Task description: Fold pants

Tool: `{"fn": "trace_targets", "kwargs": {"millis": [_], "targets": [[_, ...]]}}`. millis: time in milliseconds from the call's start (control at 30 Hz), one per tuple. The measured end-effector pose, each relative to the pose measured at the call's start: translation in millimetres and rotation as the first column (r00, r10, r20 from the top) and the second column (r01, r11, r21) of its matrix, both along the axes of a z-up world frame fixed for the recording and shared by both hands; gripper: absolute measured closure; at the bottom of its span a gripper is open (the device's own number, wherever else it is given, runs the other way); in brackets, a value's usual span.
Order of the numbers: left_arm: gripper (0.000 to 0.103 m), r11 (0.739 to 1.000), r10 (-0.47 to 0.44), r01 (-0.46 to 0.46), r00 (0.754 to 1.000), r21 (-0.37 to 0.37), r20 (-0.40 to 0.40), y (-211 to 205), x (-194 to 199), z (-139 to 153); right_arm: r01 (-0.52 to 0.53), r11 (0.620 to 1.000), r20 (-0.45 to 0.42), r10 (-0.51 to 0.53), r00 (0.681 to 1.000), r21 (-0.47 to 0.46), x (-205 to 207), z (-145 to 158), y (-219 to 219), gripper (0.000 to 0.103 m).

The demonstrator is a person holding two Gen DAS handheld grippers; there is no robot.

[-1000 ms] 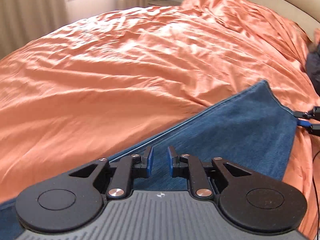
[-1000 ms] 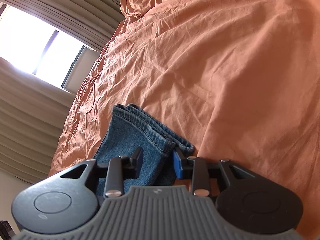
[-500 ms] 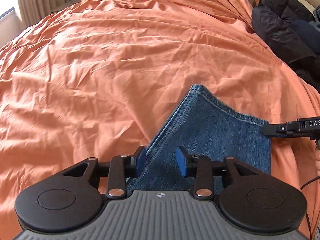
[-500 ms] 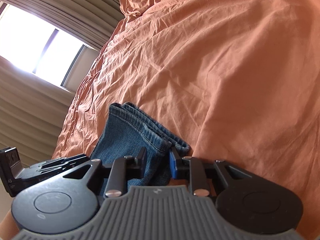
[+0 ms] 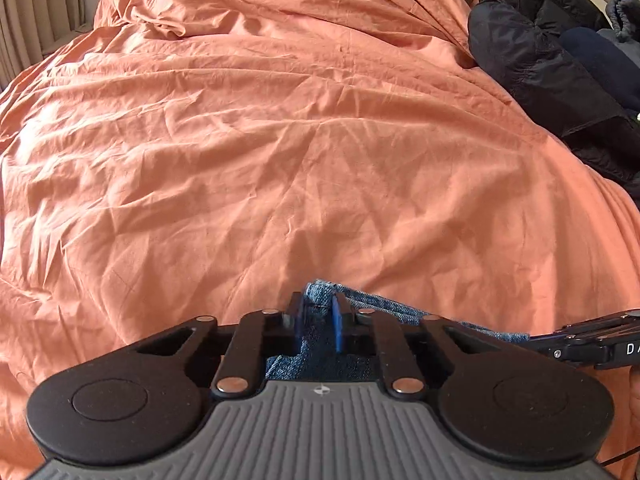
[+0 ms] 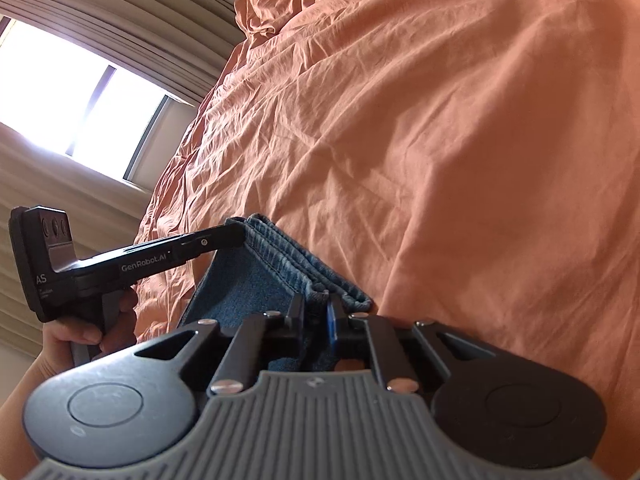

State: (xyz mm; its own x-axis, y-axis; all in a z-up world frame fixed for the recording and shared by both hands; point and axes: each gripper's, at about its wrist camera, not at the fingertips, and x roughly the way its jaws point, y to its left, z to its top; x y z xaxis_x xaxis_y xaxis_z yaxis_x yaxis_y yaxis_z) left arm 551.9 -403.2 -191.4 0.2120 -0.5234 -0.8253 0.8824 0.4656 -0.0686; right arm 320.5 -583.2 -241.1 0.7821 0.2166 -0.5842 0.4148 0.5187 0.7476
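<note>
Both hand-held grippers clamped on the hem end of blue denim pants point(image 6: 256, 280) over an orange bed cover point(image 5: 280, 160).

Left hand-held gripper point(image 5: 319, 322) pinched on one corner of the doubled hem, blue pads pressed into bunched denim. Right hand-held gripper point(image 6: 316, 316) closed on the opposite corner, stitched hem edges stacked just ahead of its fingers. Seen from the right wrist, the left hand-held gripper's dark arm reaching in from the side to the far hem corner, gripped by a bare hand point(image 6: 80, 332). Pants apparently lifted slightly off the rumpled cover, though contact underneath hard to judge. Black puffy jacket point(image 5: 540, 60) lying at the bed's far right edge; curtains point(image 6: 100, 12) and bright window point(image 6: 68, 92) beyond.
</note>
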Motion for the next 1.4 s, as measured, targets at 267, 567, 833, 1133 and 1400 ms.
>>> {"fn": "trace_targets", "kwargs": {"millis": [267, 567, 833, 1133, 1400], "targets": [[0.092, 0.999, -0.029, 0.031, 0.993, -0.015, 0.113, -8, -25, 30, 0.018, 0.992, 0.030, -0.014, 0.999, -0.128, -16, 32, 13, 0.101], [0.092, 1.000, 0.015, -0.018, 0.995, 0.022, 0.098, -19, -13, -10, -0.008, 0.988, -0.033, 0.003, 0.999, -0.157, 3, 10, 10, 0.102], [0.067, 0.995, 0.093, -0.094, 0.991, 0.011, 0.094, -22, -13, -12, -0.029, 0.984, -0.013, 0.027, 1.000, -0.177, 2, 12, 10, 0.090], [0.053, 0.983, 0.183, -0.185, 0.973, 0.008, 0.140, 9, -35, 44, 0.062, 0.981, 0.046, -0.072, 0.996, 0.183, -25, -2, -13, 0.048], [0.063, 0.936, 0.344, -0.348, 0.936, 0.050, 0.069, 87, -52, 77, 0.041, 0.955, -0.033, -0.033, 0.999, 0.293, -26, -20, -3, 0.054]]}}
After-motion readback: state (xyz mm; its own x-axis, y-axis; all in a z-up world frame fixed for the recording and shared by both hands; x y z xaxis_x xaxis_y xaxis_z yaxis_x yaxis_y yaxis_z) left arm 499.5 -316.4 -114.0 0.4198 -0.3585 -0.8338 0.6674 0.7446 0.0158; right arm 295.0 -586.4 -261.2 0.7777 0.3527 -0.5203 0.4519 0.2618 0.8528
